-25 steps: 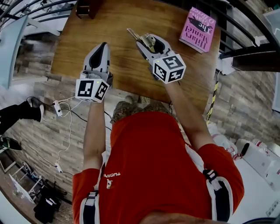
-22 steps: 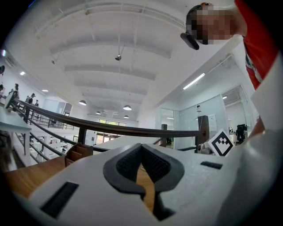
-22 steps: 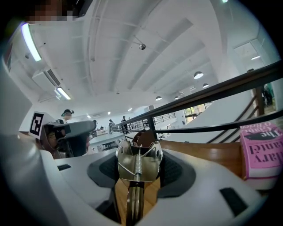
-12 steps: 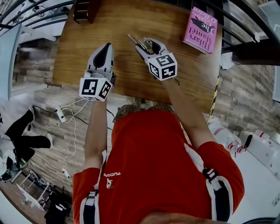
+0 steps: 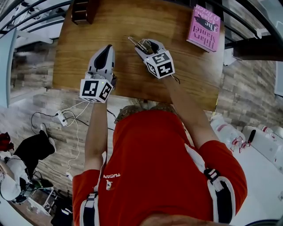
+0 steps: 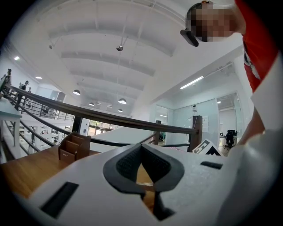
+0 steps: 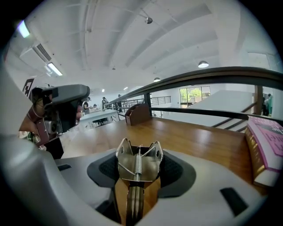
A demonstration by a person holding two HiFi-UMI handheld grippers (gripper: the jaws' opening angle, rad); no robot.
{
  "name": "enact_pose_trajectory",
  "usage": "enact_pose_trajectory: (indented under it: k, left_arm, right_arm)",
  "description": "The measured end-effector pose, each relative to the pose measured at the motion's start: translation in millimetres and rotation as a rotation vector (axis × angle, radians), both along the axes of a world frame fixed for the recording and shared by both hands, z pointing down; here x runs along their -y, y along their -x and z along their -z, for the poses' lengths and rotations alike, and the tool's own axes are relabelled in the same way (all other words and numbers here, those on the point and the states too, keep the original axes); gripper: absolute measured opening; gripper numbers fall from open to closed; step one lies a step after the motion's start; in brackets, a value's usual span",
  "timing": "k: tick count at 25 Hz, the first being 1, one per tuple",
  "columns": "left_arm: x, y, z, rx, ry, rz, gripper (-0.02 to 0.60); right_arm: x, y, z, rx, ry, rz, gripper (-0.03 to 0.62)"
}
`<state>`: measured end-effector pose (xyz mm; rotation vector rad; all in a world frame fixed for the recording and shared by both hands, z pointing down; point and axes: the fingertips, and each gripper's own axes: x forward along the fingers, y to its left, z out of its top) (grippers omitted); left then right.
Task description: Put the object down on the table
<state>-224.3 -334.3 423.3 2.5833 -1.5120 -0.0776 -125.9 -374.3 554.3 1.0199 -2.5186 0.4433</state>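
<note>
A brass-coloured metal spring clip (image 7: 138, 164) sits between the jaws of my right gripper (image 7: 138, 178), which is shut on it. Seen from the head view, the right gripper (image 5: 146, 45) hangs over the middle of the wooden table (image 5: 110, 26), and the clip (image 5: 140, 43) pokes out to the upper left. My left gripper (image 5: 104, 48) is beside it to the left, over the table's near part, with its jaws together and nothing in them. In the left gripper view, the left gripper (image 6: 142, 167) shows only a small wedge of table between its pads.
A pink book (image 5: 203, 23) lies at the table's far right corner (image 7: 267, 145). A small brown wooden desk organiser (image 5: 82, 11) stands at the far left (image 6: 74, 147). A dark railing (image 7: 208, 77) runs behind the table. Cables (image 5: 66, 117) lie on the floor to the left.
My right gripper has sunk toward the table with the clip, shifting slightly left and away in the head view. The left gripper has come a little lower.
</note>
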Motion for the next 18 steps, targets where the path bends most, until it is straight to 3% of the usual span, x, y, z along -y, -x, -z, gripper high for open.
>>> enact_pose_trajectory:
  k: [18]
  left_arm:
    - [6, 3, -12, -0.008, 0.023, -0.011, 0.009]
  right_arm:
    - [1, 1, -29, -0.114, 0.077, 0.047, 0.235]
